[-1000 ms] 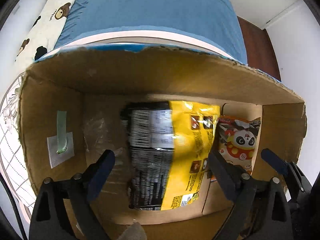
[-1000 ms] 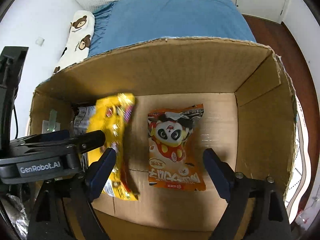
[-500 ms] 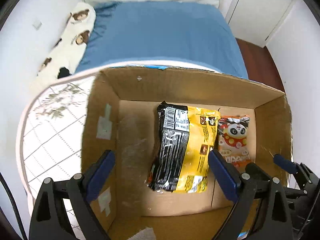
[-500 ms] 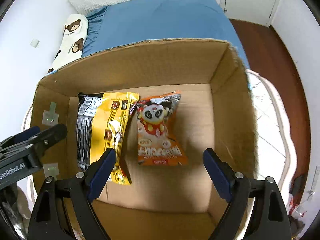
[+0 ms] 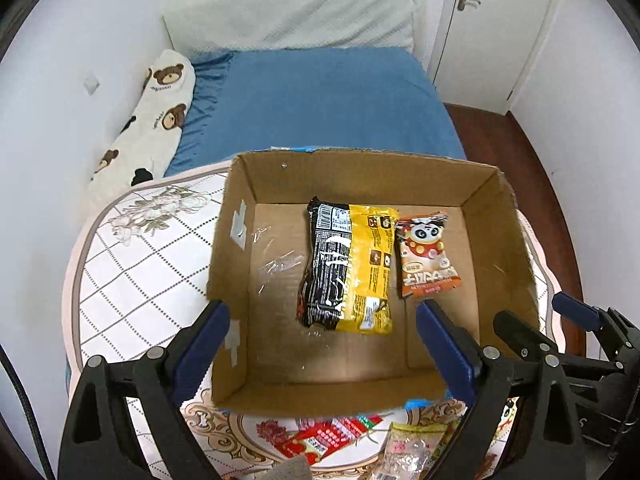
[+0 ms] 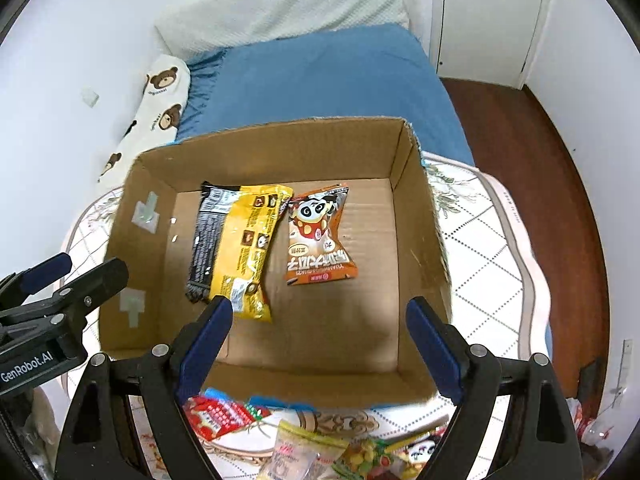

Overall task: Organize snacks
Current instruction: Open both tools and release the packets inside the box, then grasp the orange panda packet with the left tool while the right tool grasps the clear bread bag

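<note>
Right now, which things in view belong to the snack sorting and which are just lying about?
Part of the job:
cardboard box
yellow-and-black packet
orange panda packet
loose red packet and clear packet in front of the box

Just lying about:
bear-print pillow
blue bedsheet
quilted table cover

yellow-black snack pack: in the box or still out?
In. The yellow-black snack pack lies flat on the floor of the cardboard box, beside the panda snack bag.

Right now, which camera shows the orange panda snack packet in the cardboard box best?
The right wrist view: the orange panda snack packet lies large and unobstructed near the middle. The left wrist view shows it whole too, but smaller and off to the right.
</note>
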The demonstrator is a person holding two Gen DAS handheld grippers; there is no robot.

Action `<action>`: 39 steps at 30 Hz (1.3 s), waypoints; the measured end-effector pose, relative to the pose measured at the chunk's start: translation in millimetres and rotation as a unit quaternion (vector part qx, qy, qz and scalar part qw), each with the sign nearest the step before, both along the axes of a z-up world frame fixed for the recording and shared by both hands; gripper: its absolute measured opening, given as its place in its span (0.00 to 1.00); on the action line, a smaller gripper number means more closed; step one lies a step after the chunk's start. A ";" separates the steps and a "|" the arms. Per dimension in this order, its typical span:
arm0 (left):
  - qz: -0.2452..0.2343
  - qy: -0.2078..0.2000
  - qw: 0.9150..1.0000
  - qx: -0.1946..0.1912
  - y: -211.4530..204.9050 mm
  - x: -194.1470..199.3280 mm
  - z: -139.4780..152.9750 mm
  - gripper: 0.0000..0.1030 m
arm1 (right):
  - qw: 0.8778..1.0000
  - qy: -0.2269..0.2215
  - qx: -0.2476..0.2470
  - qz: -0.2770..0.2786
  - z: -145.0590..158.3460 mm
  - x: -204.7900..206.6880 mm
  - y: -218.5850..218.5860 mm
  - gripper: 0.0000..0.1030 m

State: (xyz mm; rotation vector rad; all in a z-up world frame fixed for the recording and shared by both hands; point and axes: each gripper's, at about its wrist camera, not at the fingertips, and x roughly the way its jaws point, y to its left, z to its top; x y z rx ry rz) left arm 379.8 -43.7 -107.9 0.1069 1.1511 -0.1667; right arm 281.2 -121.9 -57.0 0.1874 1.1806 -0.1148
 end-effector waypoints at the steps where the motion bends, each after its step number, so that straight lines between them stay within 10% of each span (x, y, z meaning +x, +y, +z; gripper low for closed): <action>1: 0.000 -0.004 1.000 -0.002 1.3 -4.6 3.3 0.93 | 1.000 -0.004 -0.002 0.000 4.2 -4.0 2.1 0.88; 11: 0.007 -0.024 1.000 -0.017 13.1 -54.9 30.1 0.93 | 0.999 -0.033 0.018 -0.010 35.1 -59.2 14.2 0.88; 17: 0.010 -0.016 1.000 0.011 35.2 -86.2 10.0 0.93 | 0.996 0.023 0.076 -0.032 -8.1 -93.5 15.1 0.91; 26: 0.042 0.139 0.983 0.109 114.3 -142.3 -121.0 0.93 | 0.982 0.155 0.096 -0.044 -132.3 -136.2 39.8 0.91; 36: 0.072 0.287 0.948 0.114 143.2 -176.7 -248.7 0.93 | 0.973 0.211 0.080 -0.047 -200.8 -135.7 61.7 0.91; 39: 0.081 0.282 0.951 0.096 141.6 -175.1 -252.2 0.71 | 0.974 0.218 0.052 -0.033 -211.8 -132.7 71.0 0.73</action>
